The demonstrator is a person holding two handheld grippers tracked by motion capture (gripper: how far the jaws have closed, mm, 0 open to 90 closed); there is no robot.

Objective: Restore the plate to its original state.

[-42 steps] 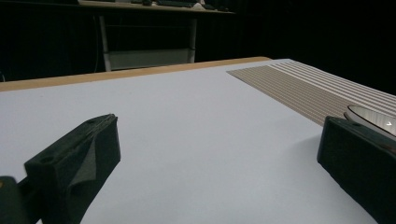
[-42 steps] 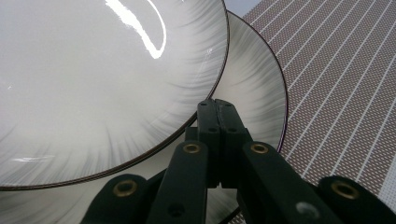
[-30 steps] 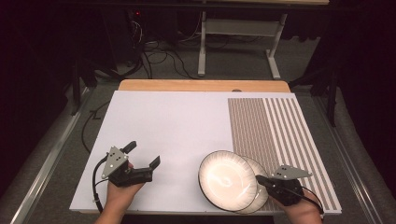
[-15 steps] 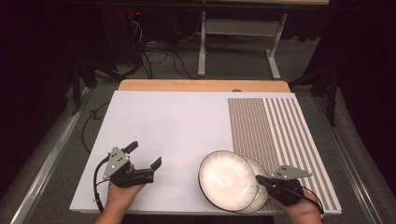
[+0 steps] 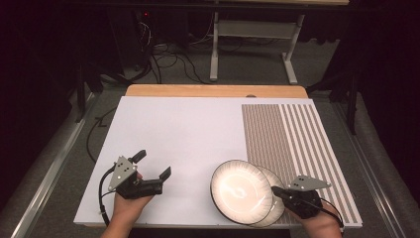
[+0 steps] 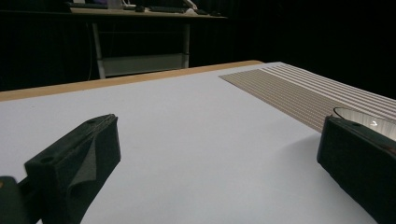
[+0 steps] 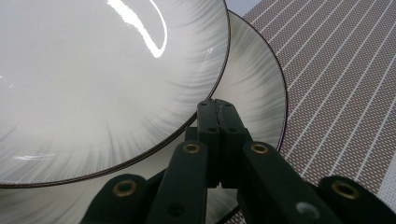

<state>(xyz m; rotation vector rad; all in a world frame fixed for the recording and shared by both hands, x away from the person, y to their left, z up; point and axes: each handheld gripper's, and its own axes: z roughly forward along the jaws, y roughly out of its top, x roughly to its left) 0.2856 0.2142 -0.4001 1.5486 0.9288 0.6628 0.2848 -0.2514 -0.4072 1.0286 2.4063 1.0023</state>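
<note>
White table (image 5: 178, 134): R gripper (image 5: 278, 192) fingers pinch glossy grey-streaked plate (image 5: 241, 191) w/ dark rim; L gripper (image 5: 152, 166) fingers wide, empty.

The surface (image 5: 173, 139) is pale lilac-white, with a tan wooden edge (image 5: 213, 90) along its far side. On its right lies a mat (image 5: 292, 144), brown with fine white stripes, narrow at one side and broader at the other. Both plates (image 5: 241, 191) are glossy white, faintly streaked grey toward a thin dark rim. Each tool, left tool (image 5: 153, 173) and right tool (image 5: 277, 192), is black, with brass-coloured rivets on the right one. The floor (image 5: 54, 163) is grey.
</note>
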